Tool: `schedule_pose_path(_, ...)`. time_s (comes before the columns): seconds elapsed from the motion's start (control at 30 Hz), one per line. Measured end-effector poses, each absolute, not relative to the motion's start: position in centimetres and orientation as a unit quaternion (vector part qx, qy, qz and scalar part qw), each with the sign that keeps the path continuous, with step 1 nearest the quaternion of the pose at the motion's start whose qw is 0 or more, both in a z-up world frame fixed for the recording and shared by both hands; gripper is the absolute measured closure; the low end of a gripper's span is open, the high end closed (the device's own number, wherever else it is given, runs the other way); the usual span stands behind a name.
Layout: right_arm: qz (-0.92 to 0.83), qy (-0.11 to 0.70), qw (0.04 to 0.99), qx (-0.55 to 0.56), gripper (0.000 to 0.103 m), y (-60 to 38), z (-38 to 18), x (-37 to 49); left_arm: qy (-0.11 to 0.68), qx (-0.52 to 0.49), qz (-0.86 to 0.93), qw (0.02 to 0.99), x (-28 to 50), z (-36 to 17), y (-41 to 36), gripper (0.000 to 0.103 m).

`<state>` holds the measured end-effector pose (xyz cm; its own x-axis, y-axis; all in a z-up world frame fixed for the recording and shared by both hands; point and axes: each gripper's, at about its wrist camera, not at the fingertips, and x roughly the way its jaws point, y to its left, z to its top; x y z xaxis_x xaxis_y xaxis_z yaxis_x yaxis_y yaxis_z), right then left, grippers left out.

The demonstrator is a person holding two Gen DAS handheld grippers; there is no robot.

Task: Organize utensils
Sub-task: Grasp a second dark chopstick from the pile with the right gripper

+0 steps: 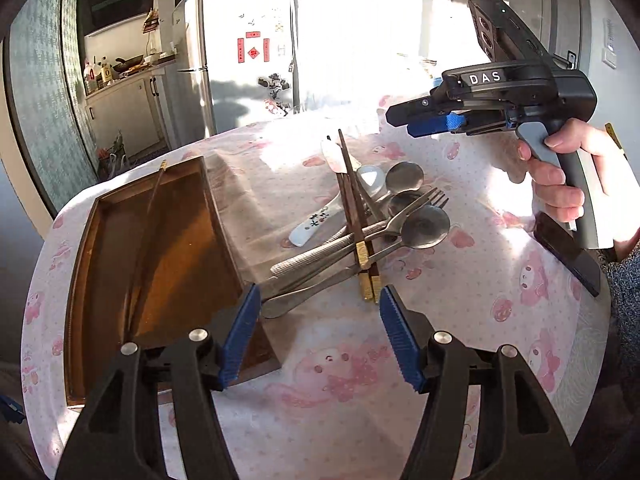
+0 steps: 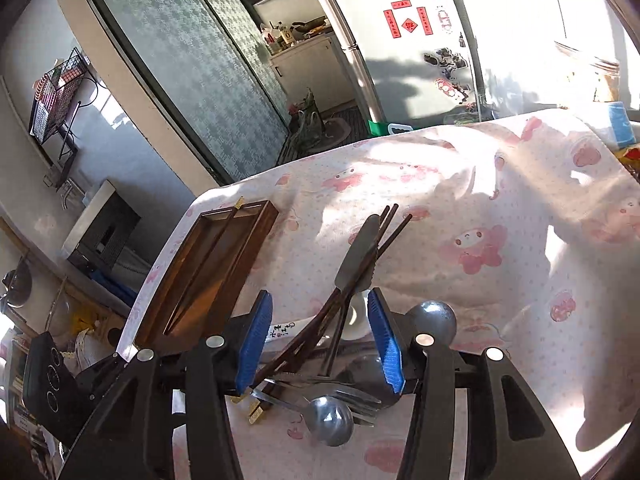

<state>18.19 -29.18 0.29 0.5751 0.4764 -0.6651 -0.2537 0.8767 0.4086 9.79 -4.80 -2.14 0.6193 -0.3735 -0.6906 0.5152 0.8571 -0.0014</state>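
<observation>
A pile of utensils (image 1: 360, 220) lies on the pink-patterned tablecloth: dark chopsticks (image 1: 354, 204), metal spoons (image 1: 426, 226), a fork (image 1: 416, 204), a knife (image 1: 334, 158) and a white ceramic spoon (image 1: 316, 222). A brown wooden tray (image 1: 104, 280) with one chopstick (image 1: 154, 196) in it sits to the left. My left gripper (image 1: 320, 340) is open, just short of the pile's handles. My right gripper (image 2: 320, 344) is open above the pile, its jaws on either side of the chopsticks (image 2: 360, 264) and knife (image 2: 356, 256). It also shows in the left wrist view (image 1: 404, 120).
The tray (image 2: 212, 264) lies at the table's left edge. A fridge (image 1: 244, 60) and kitchen counter stand beyond the table. A jar (image 2: 600, 76) and a blue item (image 2: 620, 122) sit at the far right.
</observation>
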Motion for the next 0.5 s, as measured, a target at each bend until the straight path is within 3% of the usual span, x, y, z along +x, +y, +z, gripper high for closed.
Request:
schedule_pose_path(0.17,0.206,0.418,0.873,0.146,0.053,-30.4,-1.2,17.8,0.372,0.115,-0.264,0.882,10.7,-4.0,-9.2,0.046)
schedule_pose_path(0.4,0.214,0.428,0.864,0.155,0.053,-29.4,-2.1,18.9,0.379,0.124,-0.246,0.883,13.2,-4.6,-10.9,0.047)
schedule_pose_path(0.43,0.214,0.429,0.863,0.157,0.053,-29.2,-2.3,19.1,0.381,0.123,-0.244,0.883,13.4,-4.6,-11.0,0.056)
schedule_pose_path(0.47,0.214,0.43,0.862,0.163,0.053,-29.1,-2.4,19.4,0.383,0.123,-0.241,0.883,13.7,-4.6,-11.0,0.075)
schedule_pose_path(0.5,0.212,0.431,0.861,0.169,0.053,-29.1,-2.6,19.7,0.385,0.123,-0.236,0.884,14.0,-4.6,-10.9,0.086)
